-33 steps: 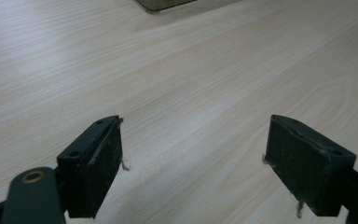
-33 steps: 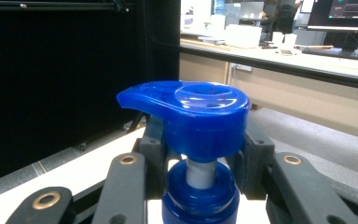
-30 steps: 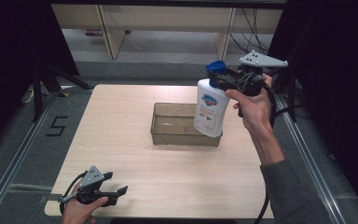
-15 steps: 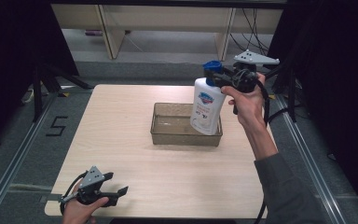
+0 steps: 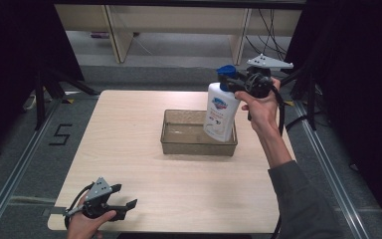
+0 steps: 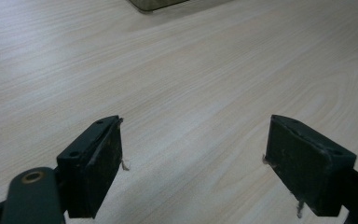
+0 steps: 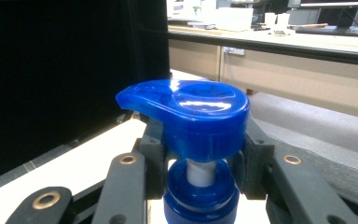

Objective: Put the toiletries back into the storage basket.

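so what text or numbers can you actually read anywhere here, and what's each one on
"5": dark figure marked on the grey floor left of the table, in the high view.
Label on the white pump bottle held by the right gripper: a blue and red emblem with small print below, too small and blurred to read.
Nothing readable on the blue pump head or on the clear tray.

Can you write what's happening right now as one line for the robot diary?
right gripper: shut on pump bottle | bottle: held over clear tray | left gripper: open, nothing held, near table corner
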`<state>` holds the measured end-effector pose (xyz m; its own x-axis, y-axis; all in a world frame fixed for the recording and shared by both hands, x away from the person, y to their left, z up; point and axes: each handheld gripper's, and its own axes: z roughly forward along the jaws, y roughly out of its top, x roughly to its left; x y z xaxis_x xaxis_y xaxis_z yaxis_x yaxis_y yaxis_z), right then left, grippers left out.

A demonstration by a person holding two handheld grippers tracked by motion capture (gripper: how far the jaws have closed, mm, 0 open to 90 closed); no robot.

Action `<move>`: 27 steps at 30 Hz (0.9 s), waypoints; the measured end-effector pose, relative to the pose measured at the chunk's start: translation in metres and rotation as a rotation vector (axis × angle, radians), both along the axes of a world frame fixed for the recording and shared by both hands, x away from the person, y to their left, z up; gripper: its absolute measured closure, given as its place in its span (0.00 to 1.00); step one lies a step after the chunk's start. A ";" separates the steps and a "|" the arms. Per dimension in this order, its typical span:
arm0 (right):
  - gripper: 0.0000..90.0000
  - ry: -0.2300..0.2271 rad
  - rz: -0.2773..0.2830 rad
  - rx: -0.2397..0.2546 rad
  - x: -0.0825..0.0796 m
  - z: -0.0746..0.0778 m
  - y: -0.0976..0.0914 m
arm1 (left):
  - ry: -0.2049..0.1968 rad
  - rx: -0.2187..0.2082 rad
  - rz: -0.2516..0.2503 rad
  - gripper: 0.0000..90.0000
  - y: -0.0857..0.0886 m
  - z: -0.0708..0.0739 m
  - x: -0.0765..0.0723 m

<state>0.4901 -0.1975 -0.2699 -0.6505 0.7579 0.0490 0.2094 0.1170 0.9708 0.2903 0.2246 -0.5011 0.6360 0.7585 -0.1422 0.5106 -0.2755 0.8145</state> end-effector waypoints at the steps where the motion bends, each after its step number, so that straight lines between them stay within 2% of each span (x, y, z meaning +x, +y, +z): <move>1: 0.69 0.000 -0.002 -0.004 0.000 -0.001 -0.001 | -0.007 -0.013 -0.001 0.20 0.000 -0.001 0.000; 7: 0.69 0.004 -0.014 -0.004 0.002 -0.007 -0.005 | -0.003 -0.012 -0.004 0.20 0.000 -0.001 0.000; 9: 0.69 0.008 -0.022 -0.007 0.002 -0.009 -0.007 | 0.000 0.000 -0.006 0.20 0.001 -0.001 0.000; 13: 0.69 0.014 -0.018 -0.001 0.002 -0.012 -0.009 | -0.002 -0.015 0.001 0.20 0.000 -0.001 0.000; 19: 0.69 0.022 -0.028 0.002 0.002 -0.017 -0.012 | -0.004 -0.014 -0.002 0.20 0.000 -0.001 0.000; 20: 0.69 0.032 -0.033 0.005 0.002 -0.017 -0.012 | -0.003 -0.012 -0.003 0.20 0.000 -0.001 0.000; 23: 0.69 0.024 -0.028 0.005 0.002 -0.019 -0.012 | -0.002 0.003 -0.010 0.20 0.001 -0.001 0.000; 24: 0.69 0.025 -0.031 0.006 0.002 -0.020 -0.012 | -0.003 -0.015 -0.002 0.20 0.000 -0.001 0.000; 27: 0.69 0.024 -0.028 -0.002 0.002 -0.022 -0.013 | -0.003 -0.014 0.000 0.20 0.000 -0.001 0.000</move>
<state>0.4921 -0.2103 -0.2914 -0.6280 0.7756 0.0633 0.2362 0.1125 0.9652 0.2902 0.2249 -0.5019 0.6369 0.7561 -0.1509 0.5078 -0.2641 0.8200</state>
